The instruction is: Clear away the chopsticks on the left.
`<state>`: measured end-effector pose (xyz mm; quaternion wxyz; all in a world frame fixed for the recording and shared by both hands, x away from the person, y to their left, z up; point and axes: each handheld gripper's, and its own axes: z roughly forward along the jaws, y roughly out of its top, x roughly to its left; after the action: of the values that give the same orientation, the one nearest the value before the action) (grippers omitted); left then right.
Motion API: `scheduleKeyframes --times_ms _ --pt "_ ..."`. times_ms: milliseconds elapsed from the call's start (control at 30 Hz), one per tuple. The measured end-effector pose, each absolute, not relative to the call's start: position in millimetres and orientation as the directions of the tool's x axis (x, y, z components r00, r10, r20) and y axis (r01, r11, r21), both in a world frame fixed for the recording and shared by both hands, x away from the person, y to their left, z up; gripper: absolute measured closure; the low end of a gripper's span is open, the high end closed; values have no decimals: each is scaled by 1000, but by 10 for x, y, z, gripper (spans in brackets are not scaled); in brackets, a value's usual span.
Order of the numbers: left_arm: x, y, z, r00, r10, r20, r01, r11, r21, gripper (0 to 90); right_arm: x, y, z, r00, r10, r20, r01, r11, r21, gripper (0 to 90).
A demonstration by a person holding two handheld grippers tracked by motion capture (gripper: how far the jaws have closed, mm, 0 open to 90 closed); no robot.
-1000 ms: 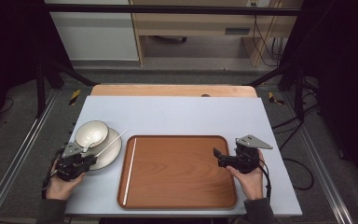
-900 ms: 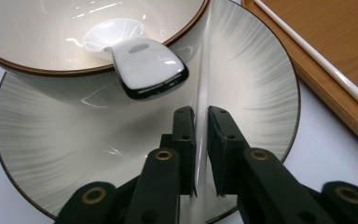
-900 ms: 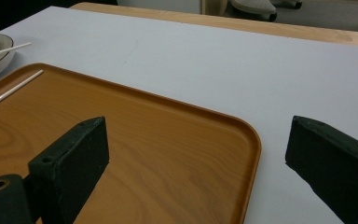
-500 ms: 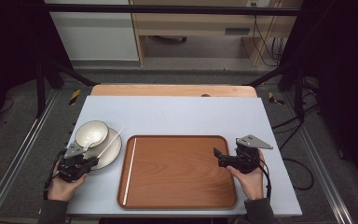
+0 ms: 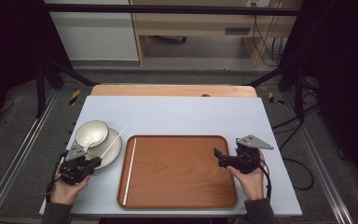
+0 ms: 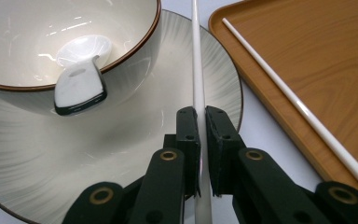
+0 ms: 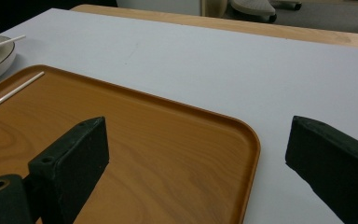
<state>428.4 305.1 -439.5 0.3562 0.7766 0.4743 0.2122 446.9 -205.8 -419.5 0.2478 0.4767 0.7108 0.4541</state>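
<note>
My left gripper is shut on a thin white chopstick that lies across the rim of a pale plate. On the plate stands a brown-rimmed bowl with a white spoon in it. From above, the left gripper sits at the plate's near edge, the chopstick pointing up and right. A second chopstick lies along the left side of the wooden tray. My right gripper is open at the tray's right edge; between its jaws there is nothing.
The tray lies on a light grey tabletop with a wooden strip along the far edge. Dark metal frame legs stand beyond the table's far corners. Cables trail off to the right.
</note>
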Motion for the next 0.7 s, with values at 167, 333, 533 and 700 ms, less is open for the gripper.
scheduleKeyframes --times_ms 167,333,533,700 --pt "4228 2961 -4372 444 896 -17 581 -274 766 840 4465 -2068 -4190 -424 902 83 450 130 883 60" --pt "4168 2862 -4349 427 904 -20 567 -250 785 840 4460 -2071 -4186 -424 901 87 450 127 884 57" --pt "4080 2732 -4316 401 916 -16 544 -224 808 839 4457 -2089 -4179 -424 901 90 448 122 886 57" --pt "4000 2620 -4293 377 926 -23 533 -197 823 839 4461 -2081 -4188 -422 902 93 454 122 883 57"
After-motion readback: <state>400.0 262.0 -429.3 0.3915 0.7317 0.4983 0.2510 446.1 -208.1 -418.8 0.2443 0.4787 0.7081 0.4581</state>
